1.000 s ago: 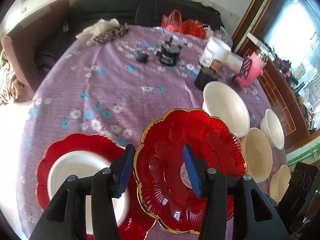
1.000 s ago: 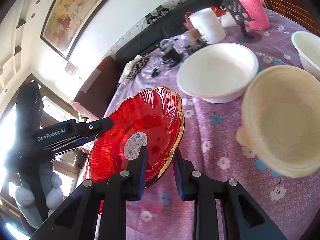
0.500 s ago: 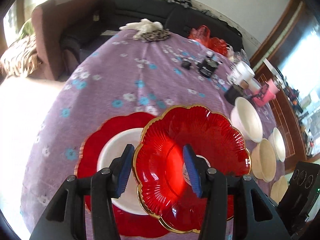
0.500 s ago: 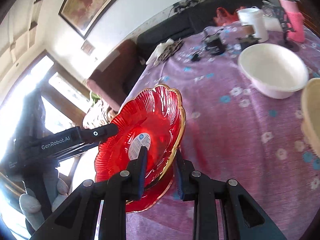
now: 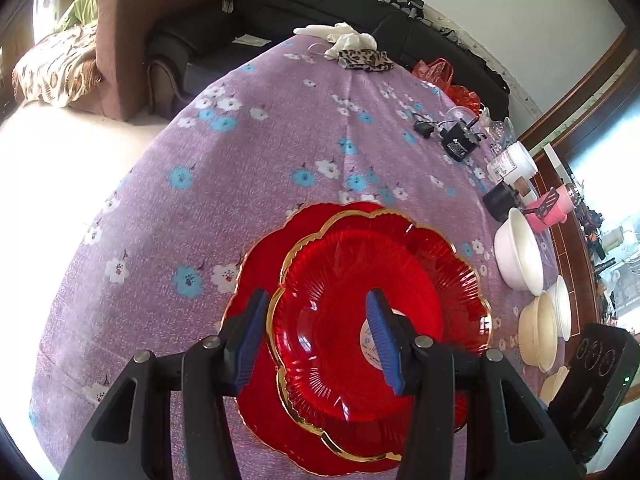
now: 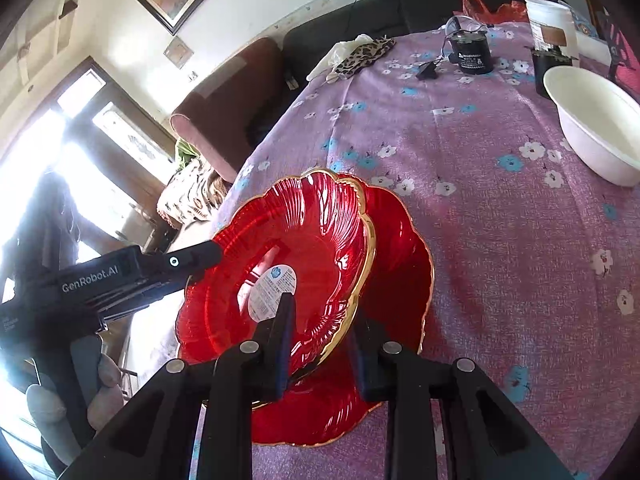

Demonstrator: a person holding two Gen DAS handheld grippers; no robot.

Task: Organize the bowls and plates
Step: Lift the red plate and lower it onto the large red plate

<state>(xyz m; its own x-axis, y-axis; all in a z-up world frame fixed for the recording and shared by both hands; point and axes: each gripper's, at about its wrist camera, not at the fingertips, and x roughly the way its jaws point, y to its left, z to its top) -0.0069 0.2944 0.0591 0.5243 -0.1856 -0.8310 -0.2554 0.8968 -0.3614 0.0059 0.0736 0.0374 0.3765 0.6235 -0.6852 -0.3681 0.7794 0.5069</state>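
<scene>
A red scalloped glass plate with a gold rim (image 5: pixel 372 292) (image 6: pixel 304 248) hangs tilted over a second red plate (image 5: pixel 256 264) (image 6: pixel 404 248) that lies on the purple flowered tablecloth. My right gripper (image 6: pixel 320 332) is shut on the upper plate's near rim. My left gripper (image 5: pixel 316 340) straddles the plate's other edge, jaws wide apart; its fingers also show in the right wrist view (image 6: pixel 200 256). A white bowl (image 5: pixel 520 252) (image 6: pixel 596 132) and cream bowls (image 5: pixel 540 328) stand to the right.
At the table's far side are a black jar (image 5: pixel 460 144), a white tub (image 5: pixel 512 164), a pink bottle (image 5: pixel 556 208), a leopard-print cloth (image 5: pixel 364 60) and a red bag (image 5: pixel 440 72). A black sofa and a brown armchair stand beyond the table edge.
The held red plate has moved left and now covers the lower red plate; the white plate seen on that lower plate is hidden. Both grippers moved with it.
</scene>
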